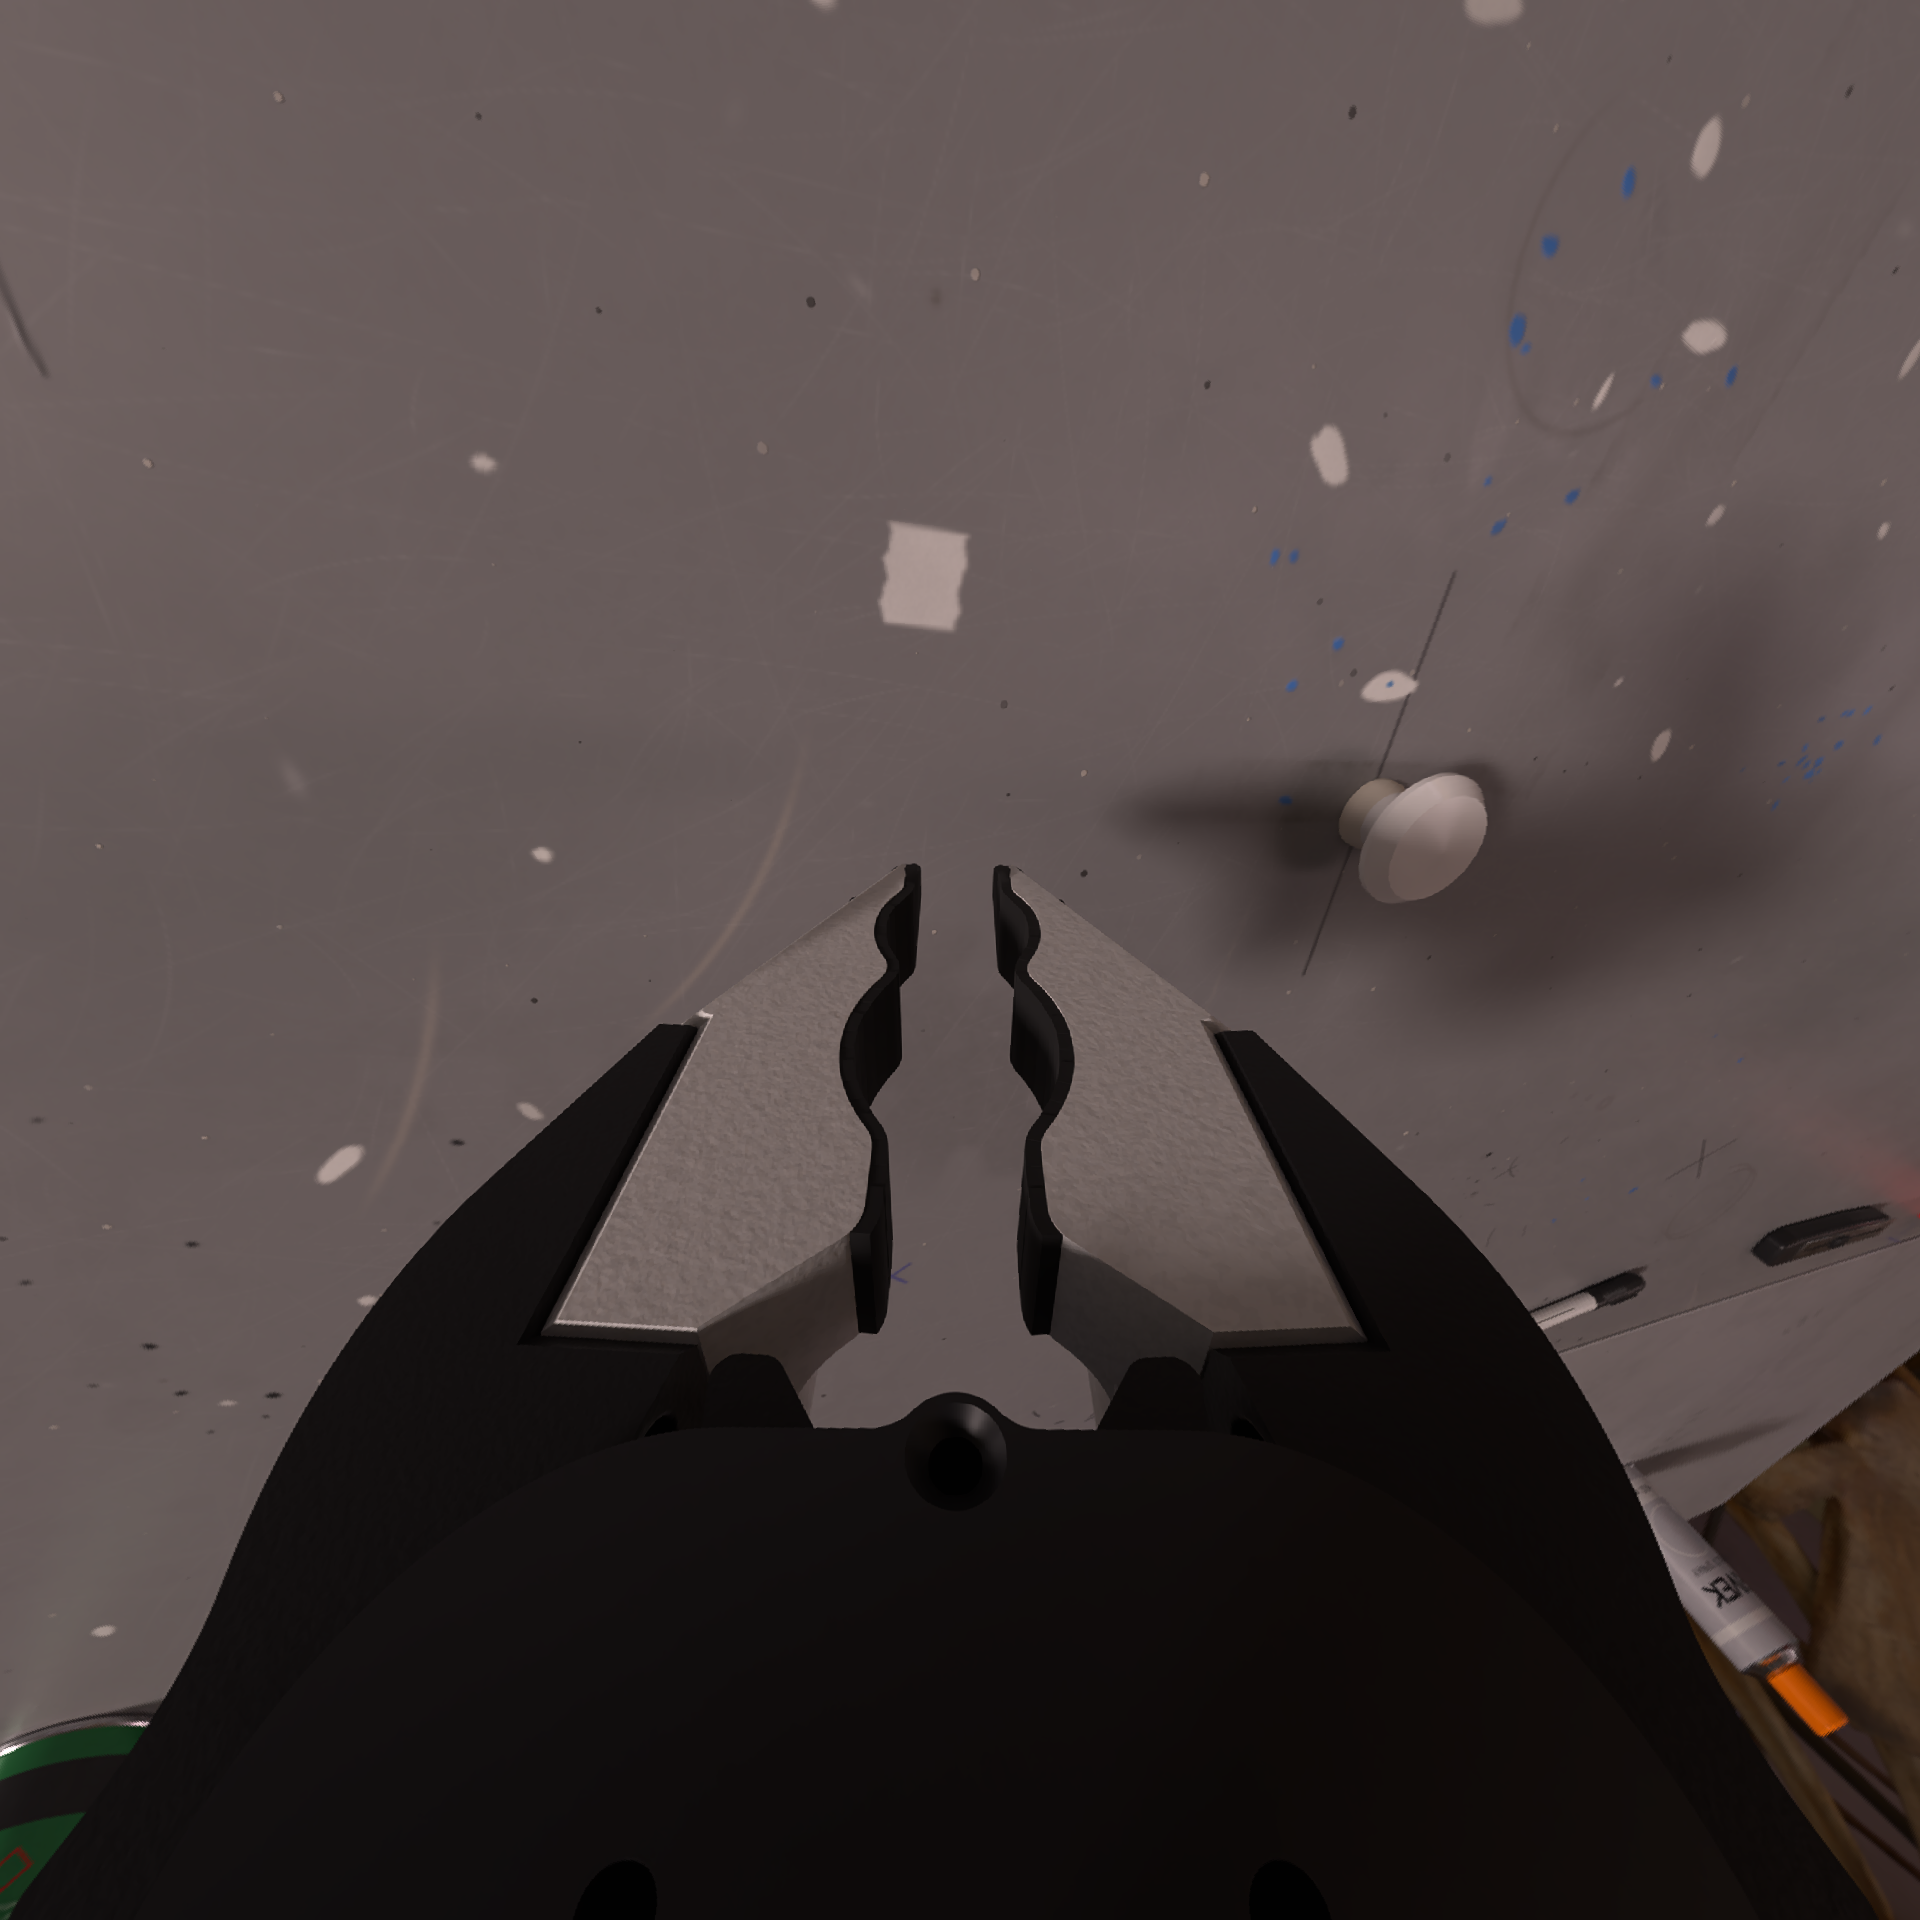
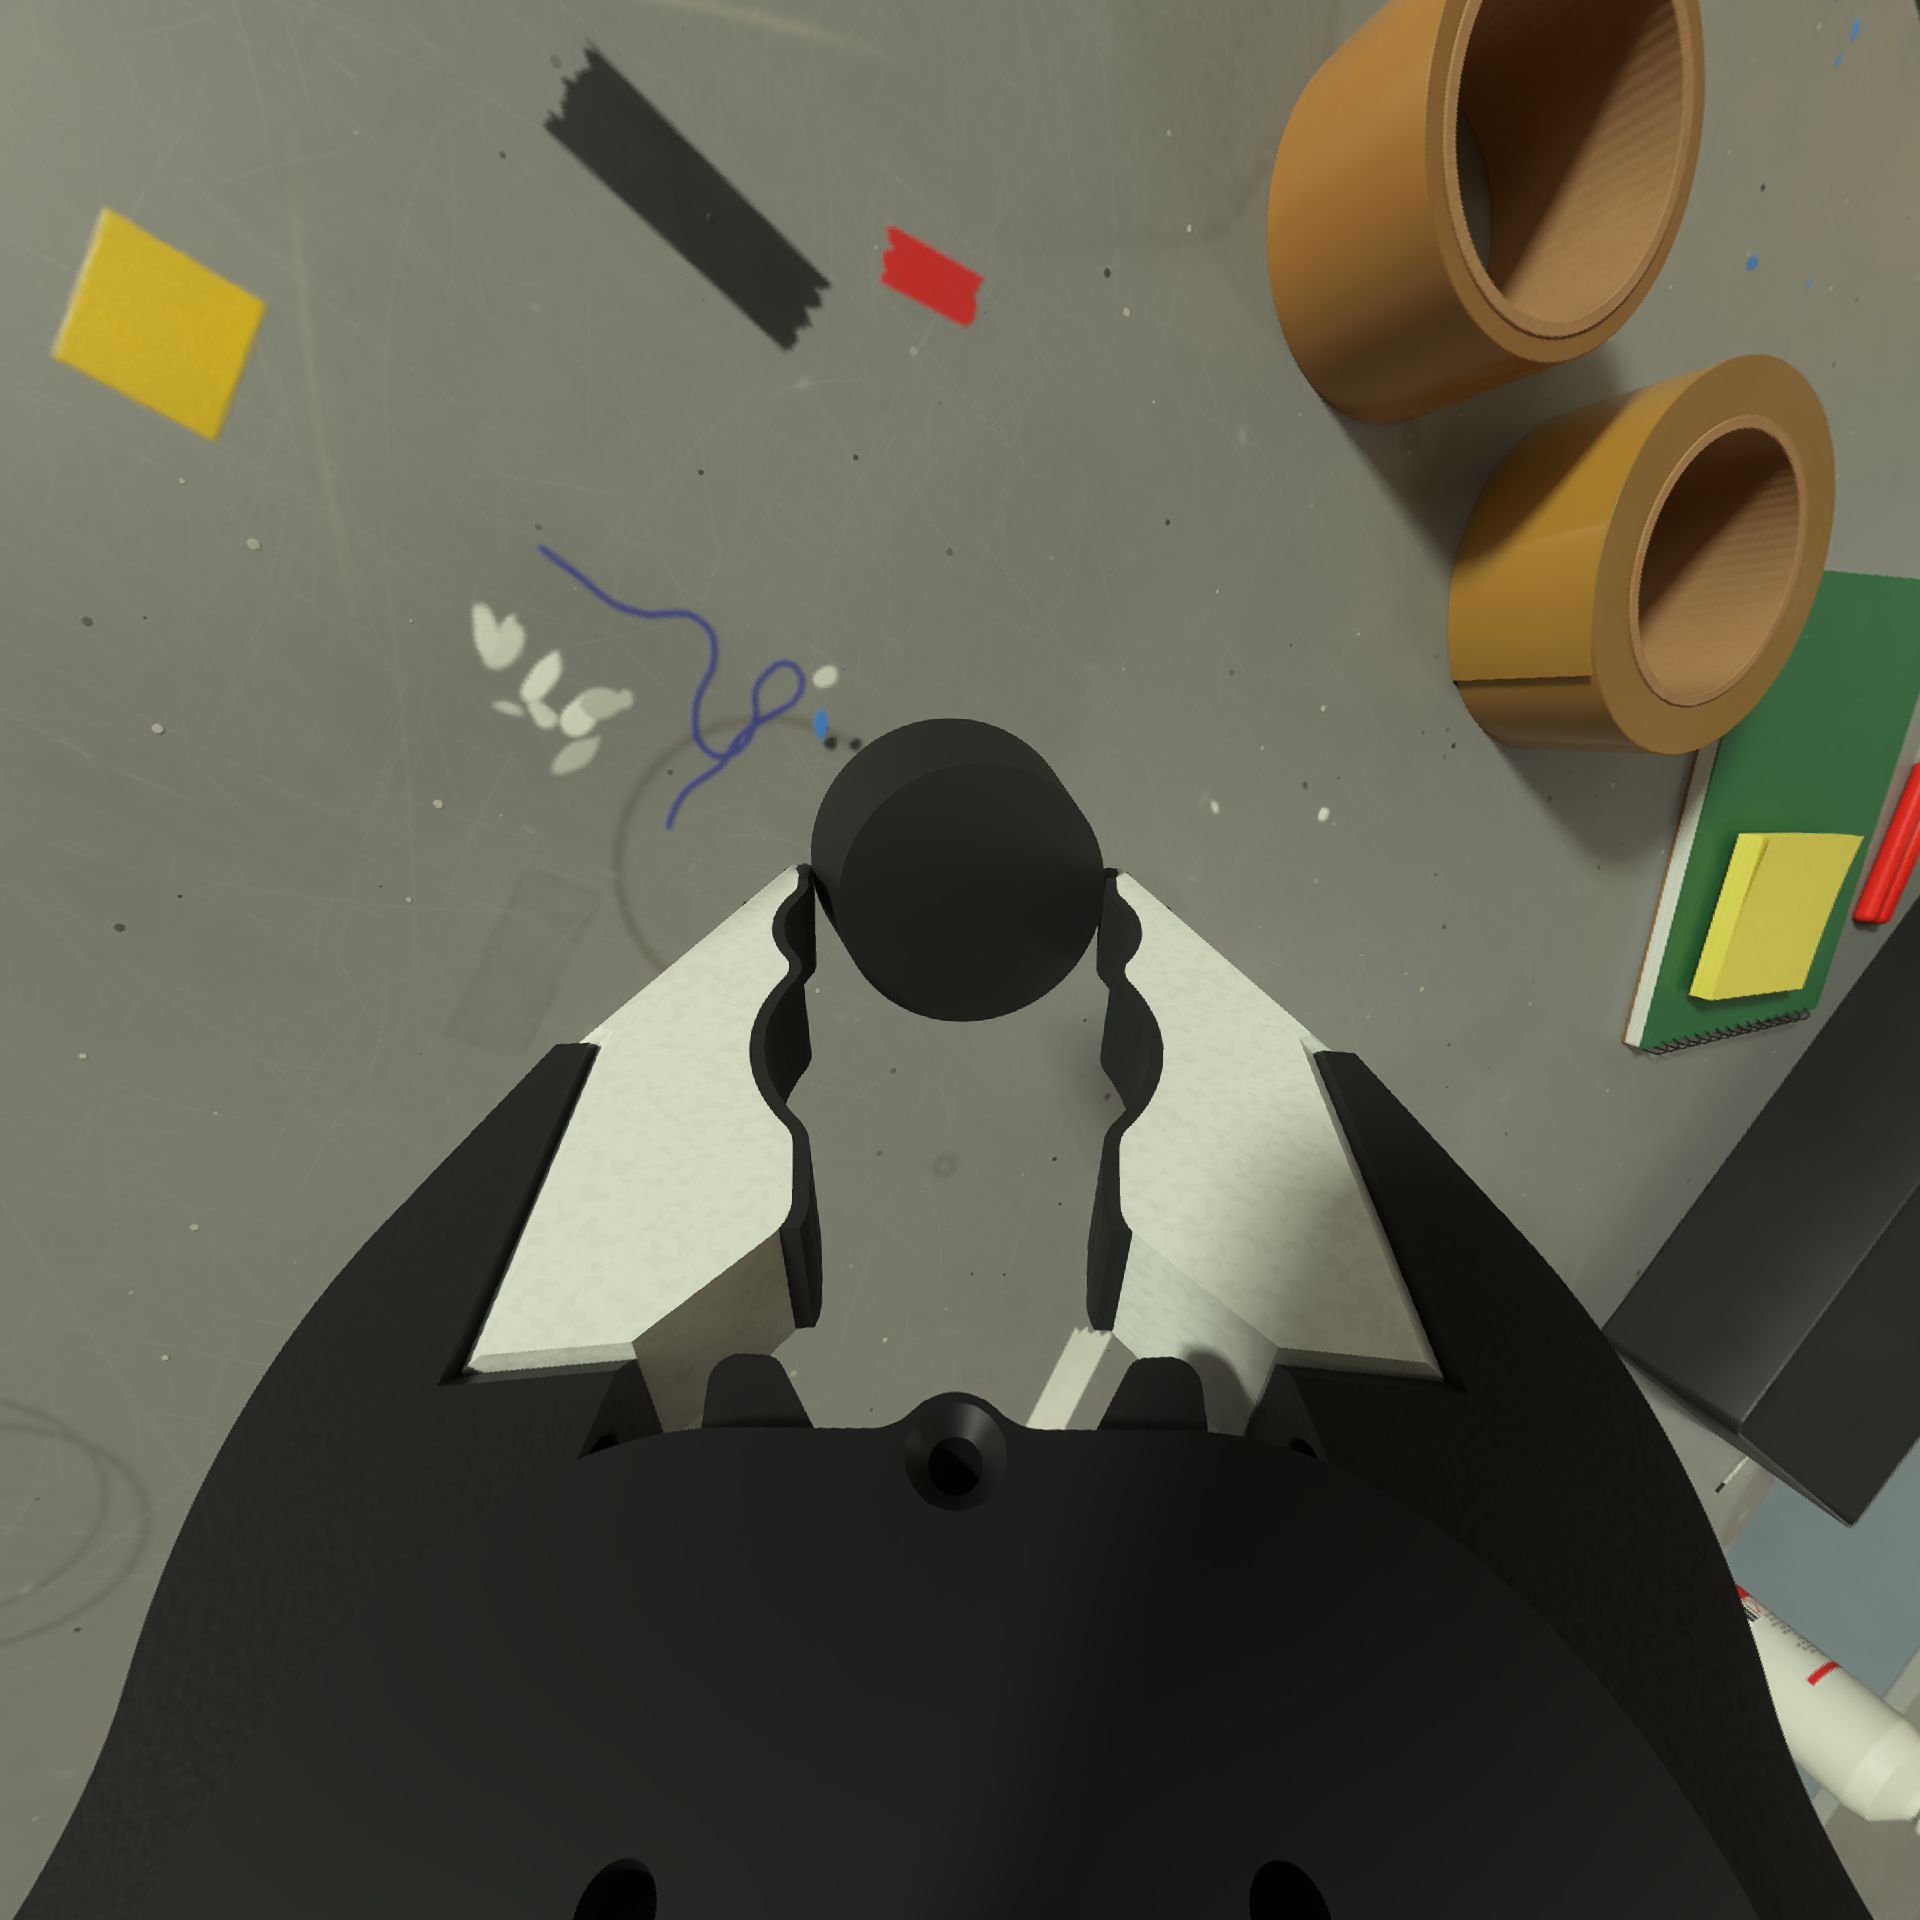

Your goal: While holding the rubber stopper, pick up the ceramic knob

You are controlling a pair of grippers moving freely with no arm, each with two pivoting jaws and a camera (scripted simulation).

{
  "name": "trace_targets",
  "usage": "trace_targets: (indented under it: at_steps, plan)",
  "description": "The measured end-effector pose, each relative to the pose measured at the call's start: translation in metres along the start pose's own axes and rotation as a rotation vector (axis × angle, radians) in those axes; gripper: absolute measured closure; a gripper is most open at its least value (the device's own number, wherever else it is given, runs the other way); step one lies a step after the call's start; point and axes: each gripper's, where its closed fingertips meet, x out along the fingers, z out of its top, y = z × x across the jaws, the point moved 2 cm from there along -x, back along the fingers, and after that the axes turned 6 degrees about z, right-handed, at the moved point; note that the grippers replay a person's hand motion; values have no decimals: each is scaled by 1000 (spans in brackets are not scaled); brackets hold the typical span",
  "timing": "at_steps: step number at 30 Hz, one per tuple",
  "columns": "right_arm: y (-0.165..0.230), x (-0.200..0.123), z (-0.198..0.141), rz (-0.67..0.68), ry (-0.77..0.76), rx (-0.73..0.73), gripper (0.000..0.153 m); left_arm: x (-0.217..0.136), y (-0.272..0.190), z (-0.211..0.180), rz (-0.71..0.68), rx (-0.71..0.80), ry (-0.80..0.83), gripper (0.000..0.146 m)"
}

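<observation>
The left gripper (image 1: 956, 878) hangs over the grey, paint-spotted desk (image 1: 520, 416) with its jaws nearly together and nothing between them, while the white ceramic knob (image 1: 1415, 834) lies on its side ahead to the right, apart from the fingertips.

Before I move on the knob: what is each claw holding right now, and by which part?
The right claw grips the black rubber stopper by its round sides, at the fingertips. The left claw holds nothing; the ceramic knob lies apart on the table.

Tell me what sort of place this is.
Probably a workshop or craft bench: a scuffed, paint-flecked grey tabletop, two rolls of brown packing tape, and a green spiral notebook with a yellow sticky pad.
</observation>
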Motion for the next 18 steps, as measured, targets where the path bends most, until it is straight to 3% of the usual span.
trace_targets:
  at_steps: [12, 18]
  plan:
    - [-1, 0, 0, -17, 1, -5, 98, -1, 0, 2, -30, 12, -9, 132]
    - [-6, -5, 0, -27, -28, 12, 98, -36, 0, -2, -142, -31, -123, 130]
